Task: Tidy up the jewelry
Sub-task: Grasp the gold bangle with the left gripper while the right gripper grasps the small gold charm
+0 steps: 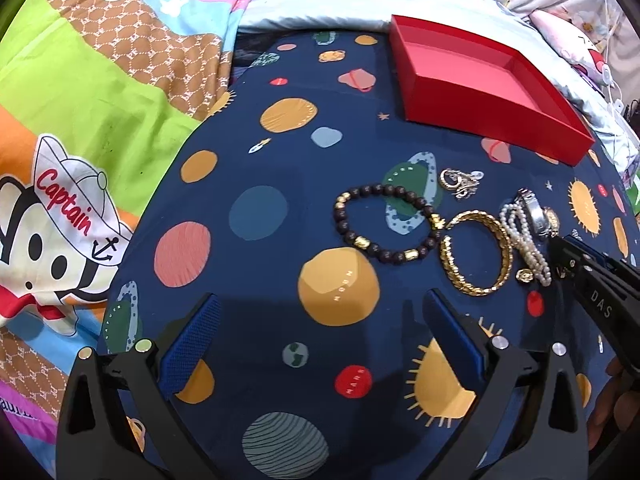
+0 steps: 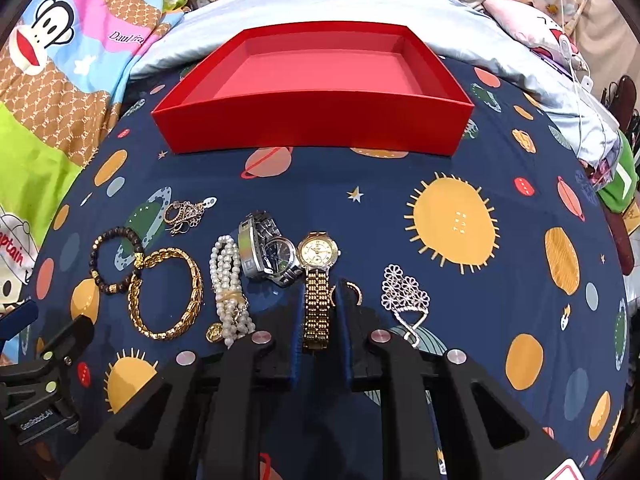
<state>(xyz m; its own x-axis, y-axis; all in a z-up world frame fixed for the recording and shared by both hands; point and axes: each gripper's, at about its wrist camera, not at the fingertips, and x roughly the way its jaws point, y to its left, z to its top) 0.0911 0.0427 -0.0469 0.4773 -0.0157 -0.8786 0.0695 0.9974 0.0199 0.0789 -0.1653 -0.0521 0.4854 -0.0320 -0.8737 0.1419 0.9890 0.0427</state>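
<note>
Two fingers of the right gripper clamp the gold watch band, which lies lengthwise pointing toward the red box beyond. Left gripper hovers spread wide, empty, over the blue cloth.

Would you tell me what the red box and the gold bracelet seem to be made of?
Red box: likely matte cardboard, from its flat, sharp-edged walls without shine. Gold bracelet: gold-toned metal links, judging by the bright glints; real gold or plating, I cannot tell.
</note>
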